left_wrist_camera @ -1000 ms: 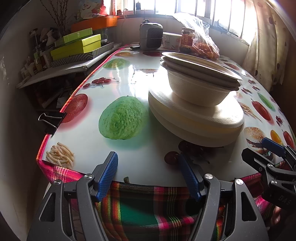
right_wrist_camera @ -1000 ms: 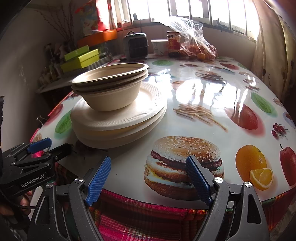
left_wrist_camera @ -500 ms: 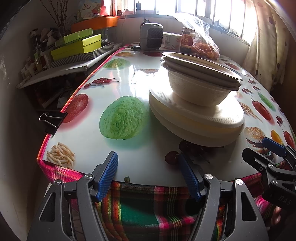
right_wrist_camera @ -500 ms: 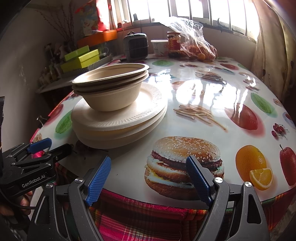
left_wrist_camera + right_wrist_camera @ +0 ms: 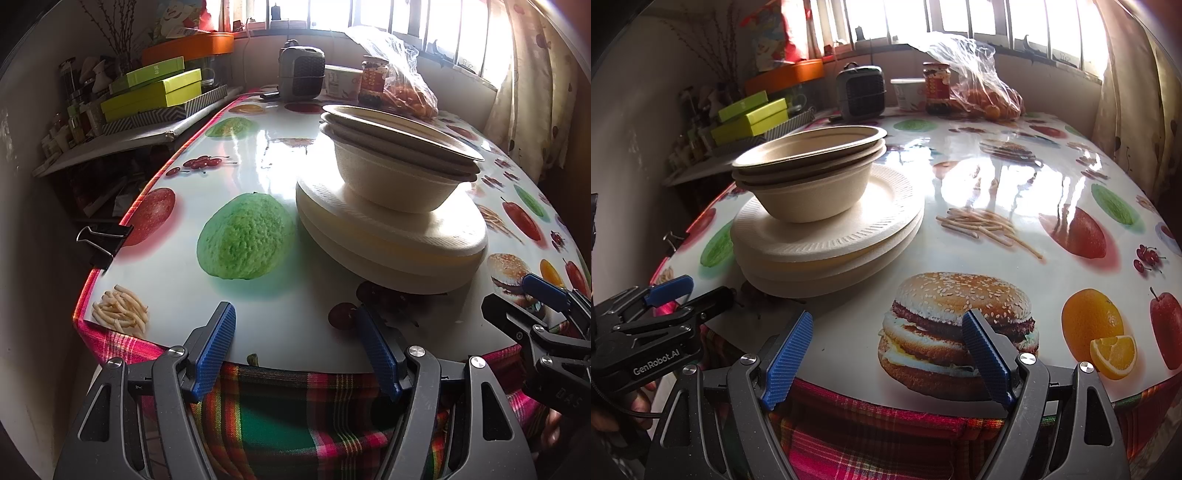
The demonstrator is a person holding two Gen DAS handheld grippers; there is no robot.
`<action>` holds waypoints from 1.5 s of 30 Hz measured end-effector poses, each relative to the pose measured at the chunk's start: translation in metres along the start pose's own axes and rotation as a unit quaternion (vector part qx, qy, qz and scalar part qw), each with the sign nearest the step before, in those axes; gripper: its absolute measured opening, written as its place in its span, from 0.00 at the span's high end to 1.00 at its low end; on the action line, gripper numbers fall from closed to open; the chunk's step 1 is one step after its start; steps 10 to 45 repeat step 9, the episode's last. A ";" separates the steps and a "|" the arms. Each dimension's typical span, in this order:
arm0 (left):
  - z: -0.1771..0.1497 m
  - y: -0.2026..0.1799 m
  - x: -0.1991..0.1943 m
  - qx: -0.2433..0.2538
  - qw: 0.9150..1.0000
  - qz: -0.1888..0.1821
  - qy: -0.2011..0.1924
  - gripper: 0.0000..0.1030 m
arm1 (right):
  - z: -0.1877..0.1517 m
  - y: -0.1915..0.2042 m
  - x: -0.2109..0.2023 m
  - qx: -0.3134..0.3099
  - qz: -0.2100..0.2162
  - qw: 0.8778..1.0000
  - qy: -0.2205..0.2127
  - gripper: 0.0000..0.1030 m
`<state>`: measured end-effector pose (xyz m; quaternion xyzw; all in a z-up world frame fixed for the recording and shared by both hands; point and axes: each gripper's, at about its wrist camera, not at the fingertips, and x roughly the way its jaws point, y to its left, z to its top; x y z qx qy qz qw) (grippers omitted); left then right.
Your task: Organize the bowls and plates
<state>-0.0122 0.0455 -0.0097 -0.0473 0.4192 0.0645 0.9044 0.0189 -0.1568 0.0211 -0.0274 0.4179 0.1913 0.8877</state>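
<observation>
A stack of white paper plates point(image 5: 391, 240) point(image 5: 831, 236) lies near the table's front edge. On it stand nested beige paper bowls point(image 5: 395, 173) point(image 5: 812, 184). My left gripper point(image 5: 299, 347) hangs open over the table's front edge, short of the stack and a little to its left, with nothing between its blue pads. My right gripper point(image 5: 886, 358) is open too, over the printed burger point(image 5: 956, 328), to the right of the stack. Each gripper shows at the side of the other's view.
The table point(image 5: 258, 166) wears a glossy fruit-print cover over a plaid cloth point(image 5: 288, 413). At the far end stand a small heater point(image 5: 301, 72), a jar point(image 5: 936, 88), a tub and a bag of oranges point(image 5: 986, 99). Green boxes point(image 5: 155, 92) sit on a shelf at left. A binder clip point(image 5: 103, 236) grips the left edge.
</observation>
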 end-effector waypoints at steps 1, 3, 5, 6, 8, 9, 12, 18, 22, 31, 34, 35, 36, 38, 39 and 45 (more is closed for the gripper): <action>0.000 0.000 0.000 0.000 1.000 0.001 0.000 0.33 | 0.000 0.000 0.000 -0.001 0.000 1.000 0.000 0.19; 0.001 0.000 0.000 0.001 1.000 0.001 -0.001 0.33 | 0.000 0.000 0.000 -0.001 0.000 1.000 0.000 0.19; 0.001 0.000 -0.001 0.002 1.000 0.001 -0.001 0.33 | 0.000 0.000 0.000 -0.001 0.000 1.000 0.000 0.19; 0.001 -0.001 -0.001 0.003 1.000 0.001 -0.001 0.33 | 0.000 0.000 0.000 0.000 0.000 1.000 0.000 0.19; 0.002 -0.002 -0.002 0.004 1.000 0.003 -0.003 0.33 | 0.000 0.000 0.000 -0.001 0.000 1.000 0.000 0.19; 0.002 -0.001 -0.002 0.004 1.000 0.003 -0.004 0.33 | 0.000 0.000 0.000 -0.001 0.000 1.000 0.000 0.19; 0.002 -0.001 -0.002 0.004 1.000 0.003 -0.004 0.33 | 0.000 0.000 0.000 -0.001 0.000 1.000 0.000 0.19; 0.002 -0.001 -0.002 0.004 1.000 0.003 -0.004 0.33 | 0.000 0.000 0.000 -0.001 0.000 1.000 0.000 0.19; 0.002 -0.001 -0.002 0.004 1.000 0.003 -0.004 0.33 | 0.000 0.000 0.000 -0.001 0.000 1.000 0.000 0.19; 0.002 -0.001 -0.002 0.004 1.000 0.003 -0.004 0.33 | 0.000 0.000 0.000 -0.001 0.000 1.000 0.000 0.19; 0.002 -0.001 -0.002 0.004 1.000 0.003 -0.004 0.33 | 0.000 0.000 0.000 -0.001 0.000 1.000 0.000 0.19; 0.002 -0.001 -0.002 0.004 1.000 0.003 -0.004 0.33 | 0.000 0.000 0.000 -0.001 0.000 1.000 0.000 0.19; 0.002 -0.001 -0.002 0.004 1.000 0.003 -0.004 0.33 | 0.000 0.000 0.000 -0.001 0.000 1.000 0.000 0.19; 0.002 -0.001 -0.002 0.004 1.000 0.003 -0.004 0.33 | 0.000 0.000 0.000 -0.001 0.000 1.000 0.000 0.19; 0.002 -0.001 -0.002 0.004 1.000 0.003 -0.004 0.33 | 0.000 0.000 0.000 -0.001 0.000 1.000 0.000 0.19; 0.002 -0.001 -0.002 0.004 1.000 0.003 -0.004 0.33 | 0.000 0.000 0.000 -0.001 0.000 1.000 0.000 0.19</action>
